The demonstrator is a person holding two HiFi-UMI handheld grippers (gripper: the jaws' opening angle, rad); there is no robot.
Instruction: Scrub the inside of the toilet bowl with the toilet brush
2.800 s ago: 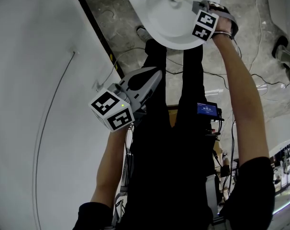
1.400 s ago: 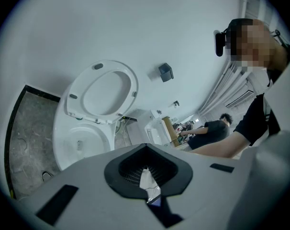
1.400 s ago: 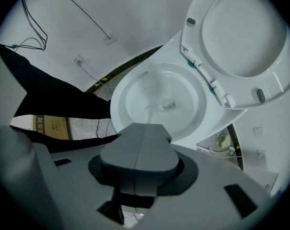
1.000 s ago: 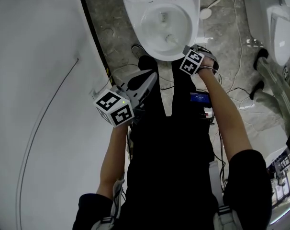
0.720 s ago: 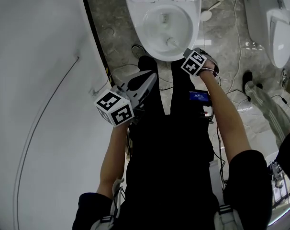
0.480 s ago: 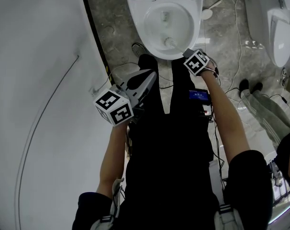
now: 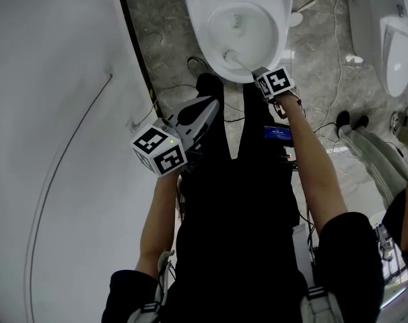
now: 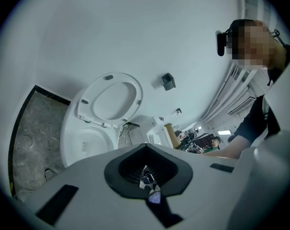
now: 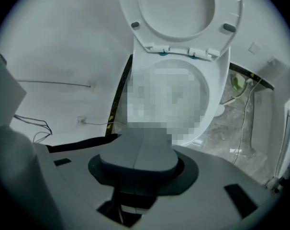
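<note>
While your left gripper hangs by your leg with its jaws pressed together on nothing, the toilet bowl holds the head of the toilet brush at its near inner side, and your right gripper at the near rim is clamped on its handle.

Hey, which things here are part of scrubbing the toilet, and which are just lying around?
In use: bowl; brush; right tongs, shut on the brush.
Lying about: cables on the floor; second toilet; left tongs, shut and empty.
</note>
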